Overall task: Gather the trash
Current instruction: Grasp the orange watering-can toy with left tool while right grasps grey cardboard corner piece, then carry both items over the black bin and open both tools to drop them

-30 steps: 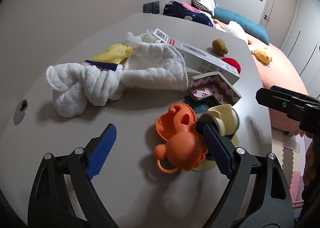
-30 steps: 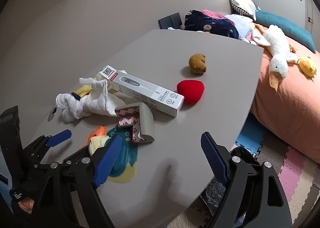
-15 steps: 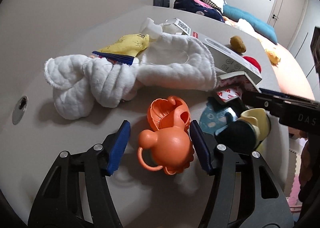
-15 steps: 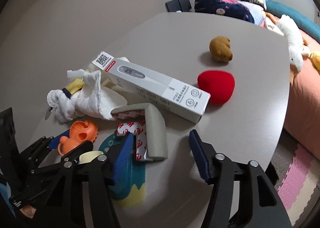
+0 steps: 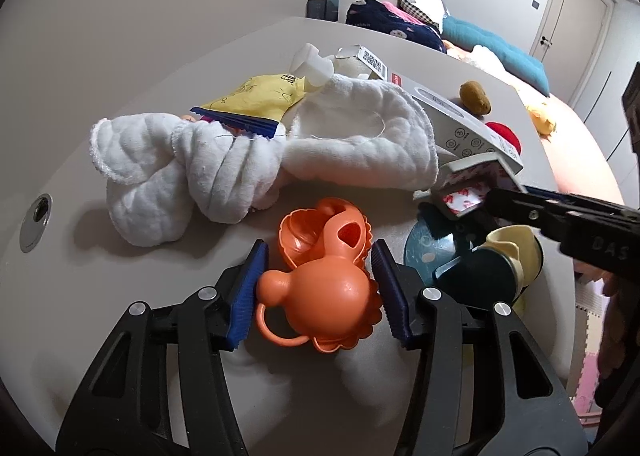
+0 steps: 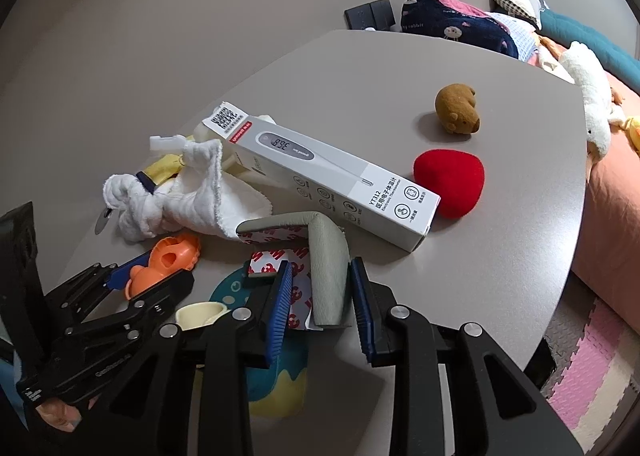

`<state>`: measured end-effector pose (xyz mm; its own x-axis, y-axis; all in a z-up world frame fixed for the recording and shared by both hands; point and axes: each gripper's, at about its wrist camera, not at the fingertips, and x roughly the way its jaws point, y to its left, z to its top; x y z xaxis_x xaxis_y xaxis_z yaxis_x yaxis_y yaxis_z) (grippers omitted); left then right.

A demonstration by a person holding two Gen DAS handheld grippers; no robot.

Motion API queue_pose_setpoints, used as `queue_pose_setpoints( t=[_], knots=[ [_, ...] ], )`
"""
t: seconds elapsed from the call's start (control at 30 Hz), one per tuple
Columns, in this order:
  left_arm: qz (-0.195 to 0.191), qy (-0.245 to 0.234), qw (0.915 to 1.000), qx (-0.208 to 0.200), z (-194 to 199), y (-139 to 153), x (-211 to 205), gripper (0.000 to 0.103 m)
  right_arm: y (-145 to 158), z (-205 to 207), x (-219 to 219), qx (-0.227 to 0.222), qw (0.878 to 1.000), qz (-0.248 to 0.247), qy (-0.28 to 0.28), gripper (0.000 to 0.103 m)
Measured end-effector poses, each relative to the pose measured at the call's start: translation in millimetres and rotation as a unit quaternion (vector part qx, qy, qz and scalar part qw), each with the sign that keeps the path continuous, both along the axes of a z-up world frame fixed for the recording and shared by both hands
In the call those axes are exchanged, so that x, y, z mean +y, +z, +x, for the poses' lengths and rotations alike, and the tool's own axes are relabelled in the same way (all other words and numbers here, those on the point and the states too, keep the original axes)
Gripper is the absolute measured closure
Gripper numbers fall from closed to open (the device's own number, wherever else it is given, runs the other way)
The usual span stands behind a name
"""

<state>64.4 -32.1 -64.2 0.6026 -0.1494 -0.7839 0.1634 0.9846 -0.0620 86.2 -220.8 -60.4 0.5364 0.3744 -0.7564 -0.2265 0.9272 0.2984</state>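
Left wrist view: both grippers closing on clutter on the grey table (image 5: 120, 68).
From the left, the left gripper (image 5: 316, 284) is closing, its blue pads against an orange plastic toy (image 5: 324, 296); white cloth (image 5: 240, 160) lies beyond. Rightward, the right gripper (image 6: 320, 304) is closing, pads clamping a grey foam corner guard (image 6: 326, 268) beside the thermometer box (image 6: 328, 180).

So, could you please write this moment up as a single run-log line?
left gripper: closing around orange toy | right gripper: closing on grey corner guard | both items on table
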Motion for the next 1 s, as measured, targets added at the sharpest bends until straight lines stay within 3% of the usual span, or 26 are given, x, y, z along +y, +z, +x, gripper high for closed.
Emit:
queue_pose_setpoints(
  t=[0.53, 1.0],
  knots=[
    [0.002, 0.008, 0.9991, -0.042, -30, 38, -5, 0.051, 33, -36, -28, -0.034, 0.999, 0.015, -0.013, 0.072],
    [-0.003, -0.041, 0.9964, -0.074, -54, 68, -60, 0.051, 52, -73, -75, -0.058, 0.997, 0.015, -0.041, 0.072]
  ],
)
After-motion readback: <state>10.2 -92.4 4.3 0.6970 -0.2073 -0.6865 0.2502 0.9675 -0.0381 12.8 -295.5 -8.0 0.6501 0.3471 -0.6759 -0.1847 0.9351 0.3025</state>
